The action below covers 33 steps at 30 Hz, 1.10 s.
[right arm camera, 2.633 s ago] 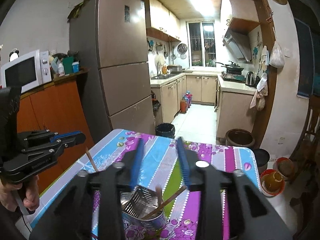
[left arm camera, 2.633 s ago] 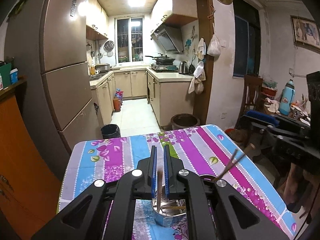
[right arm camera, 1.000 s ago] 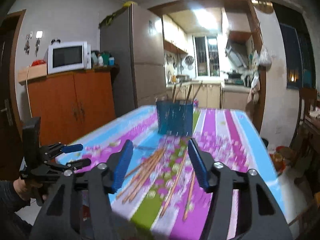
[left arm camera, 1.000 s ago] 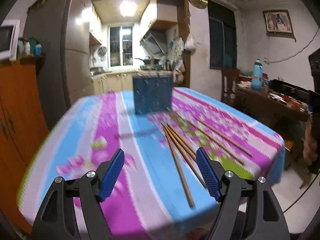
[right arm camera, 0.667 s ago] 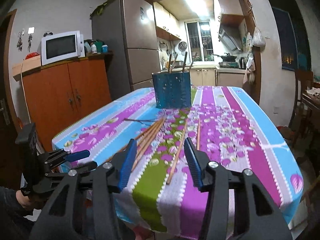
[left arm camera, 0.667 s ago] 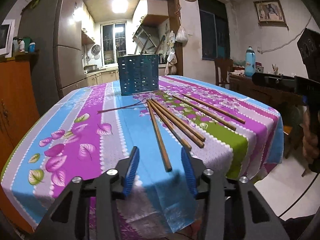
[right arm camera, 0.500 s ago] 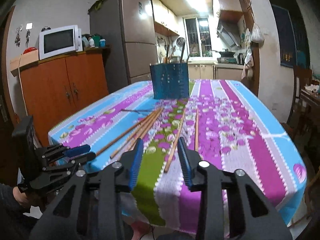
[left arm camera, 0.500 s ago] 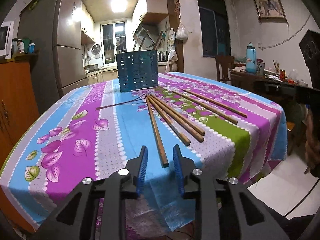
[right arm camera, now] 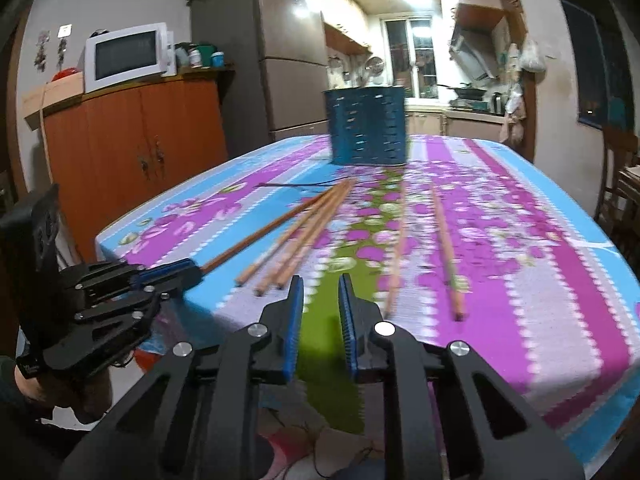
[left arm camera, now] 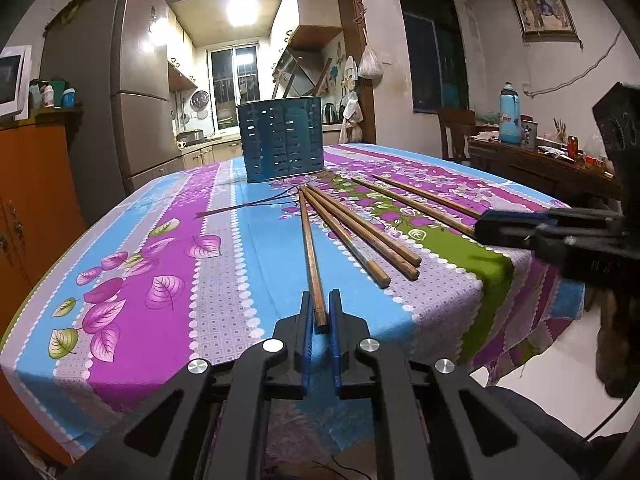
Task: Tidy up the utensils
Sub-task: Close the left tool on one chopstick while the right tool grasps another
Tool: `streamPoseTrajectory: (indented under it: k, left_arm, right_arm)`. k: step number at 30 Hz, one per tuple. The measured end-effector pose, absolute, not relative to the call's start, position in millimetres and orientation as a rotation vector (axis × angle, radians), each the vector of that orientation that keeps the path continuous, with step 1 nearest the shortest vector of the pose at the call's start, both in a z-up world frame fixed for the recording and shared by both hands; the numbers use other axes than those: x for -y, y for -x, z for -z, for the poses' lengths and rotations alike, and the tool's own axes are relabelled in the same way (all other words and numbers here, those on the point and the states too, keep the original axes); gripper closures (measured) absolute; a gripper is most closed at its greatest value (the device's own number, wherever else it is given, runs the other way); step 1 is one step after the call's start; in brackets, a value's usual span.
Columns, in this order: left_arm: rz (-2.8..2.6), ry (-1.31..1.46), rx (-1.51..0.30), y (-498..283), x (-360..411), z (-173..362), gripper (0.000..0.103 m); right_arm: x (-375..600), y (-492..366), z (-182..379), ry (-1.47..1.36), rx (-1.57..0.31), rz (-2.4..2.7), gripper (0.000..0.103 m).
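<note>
Several wooden chopsticks lie on the striped floral tablecloth [left arm camera: 256, 256]. My left gripper [left arm camera: 319, 304] is shut on the near end of the leftmost chopstick [left arm camera: 309, 248] at the table's front edge; it also shows in the right wrist view [right arm camera: 170, 274]. A blue perforated utensil holder [left arm camera: 280, 144] stands at the far middle of the table, also seen in the right wrist view [right arm camera: 368, 126]. My right gripper [right arm camera: 320, 292] is narrowly open and empty, just short of the table edge, left of two separate chopsticks [right arm camera: 448, 252]. It appears blurred in the left wrist view [left arm camera: 520, 226].
A thin dark twig-like stick [left arm camera: 240, 206] lies left of the chopsticks. An orange cabinet [right arm camera: 132, 140] with a microwave [right arm camera: 128, 54] stands to the left, a fridge [right arm camera: 288, 52] behind it. A cluttered side table [left arm camera: 536, 156] stands to the right.
Both grippers dropped from above the holder to the table's front edge. The left jaws narrowed and closed on the leftmost chopstick. The right jaws narrowed and moved closer to the edge.
</note>
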<state>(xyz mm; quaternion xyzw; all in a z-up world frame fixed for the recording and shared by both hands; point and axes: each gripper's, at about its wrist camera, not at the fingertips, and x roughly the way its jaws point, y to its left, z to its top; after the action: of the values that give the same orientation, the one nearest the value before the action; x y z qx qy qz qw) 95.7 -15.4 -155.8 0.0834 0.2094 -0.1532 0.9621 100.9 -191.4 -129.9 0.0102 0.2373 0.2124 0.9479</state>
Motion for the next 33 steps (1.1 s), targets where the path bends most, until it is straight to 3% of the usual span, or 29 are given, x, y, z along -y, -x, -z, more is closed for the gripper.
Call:
streamPoseTrajectory:
  k: [33]
  left_arm:
    - [0.301, -0.168, -0.413, -106.4, 20.5, 157.1, 0.093]
  right_arm:
    - [157.8, -131.1, 142.6, 0.027, -0.501, -0.386, 0.091]
